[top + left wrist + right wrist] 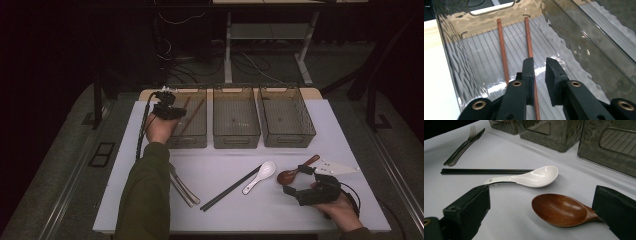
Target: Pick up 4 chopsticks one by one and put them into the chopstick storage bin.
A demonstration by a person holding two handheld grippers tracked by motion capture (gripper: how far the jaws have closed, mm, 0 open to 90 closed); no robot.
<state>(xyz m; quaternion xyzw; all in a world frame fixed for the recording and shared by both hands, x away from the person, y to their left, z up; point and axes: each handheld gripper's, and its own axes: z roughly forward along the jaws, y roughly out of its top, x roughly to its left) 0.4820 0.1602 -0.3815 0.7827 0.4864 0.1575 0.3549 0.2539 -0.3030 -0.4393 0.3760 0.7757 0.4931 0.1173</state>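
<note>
**Chopsticks in the smoky bin**

The left tool [539, 67], its jaws narrowly parted and gripping nothing, hangs over two slim reddish-brown wooden chopsticks [529, 40] lying on the ribbed floor of the translucent grey plastic bin [454, 57]. The right tool [541, 210] gapes wide around a glossy brown wooden spoon [559, 210] on the white desk [506, 152].

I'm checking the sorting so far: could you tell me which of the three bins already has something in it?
The left bin, under the left gripper: two brown chopsticks lie on its floor. The middle bin and the right bin look empty.

The right gripper [541, 212], fingers [467, 210] spread wide, flanks the wooden spoon [560, 209] near a white spoon [534, 177].
</note>
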